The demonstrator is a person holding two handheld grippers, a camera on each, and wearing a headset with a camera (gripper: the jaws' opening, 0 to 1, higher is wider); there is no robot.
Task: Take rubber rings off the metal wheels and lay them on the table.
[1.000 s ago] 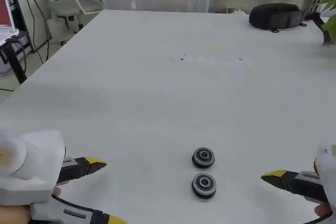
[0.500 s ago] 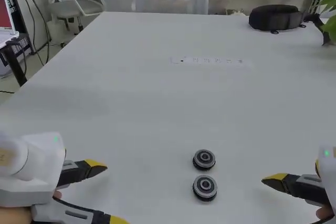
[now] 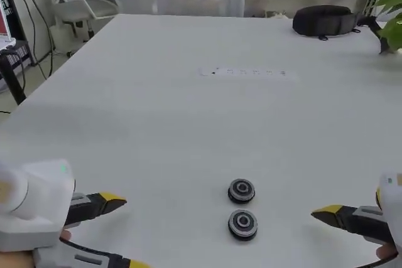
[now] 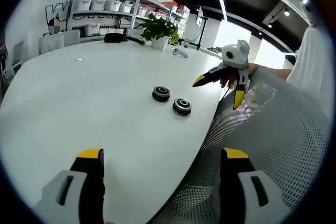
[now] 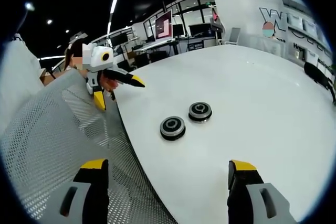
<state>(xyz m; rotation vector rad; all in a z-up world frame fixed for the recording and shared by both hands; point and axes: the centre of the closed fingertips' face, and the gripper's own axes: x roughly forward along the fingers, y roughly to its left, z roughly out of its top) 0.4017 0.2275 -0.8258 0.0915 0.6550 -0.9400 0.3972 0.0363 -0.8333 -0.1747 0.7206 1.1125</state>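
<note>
1. Left gripper [image 4: 161, 156] and right gripper [image 5: 168, 165]: jaws spread wide, nothing held.
2. The two wheels [image 3: 242, 224] lie on the table [image 3: 188, 123] between the grippers, ahead of each and well apart from the jaws.
3. Nothing looks done yet: both rings [image 5: 164, 129] seem still fitted, so both are left to do.
4. The ring-to-metal seam is too small to make out. The head view cuts off the right gripper's lower jaw.

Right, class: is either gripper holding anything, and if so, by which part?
Nothing is held. The left gripper and right gripper are both open and empty; the near wheel and far wheel sit untouched on the table between them.
</note>
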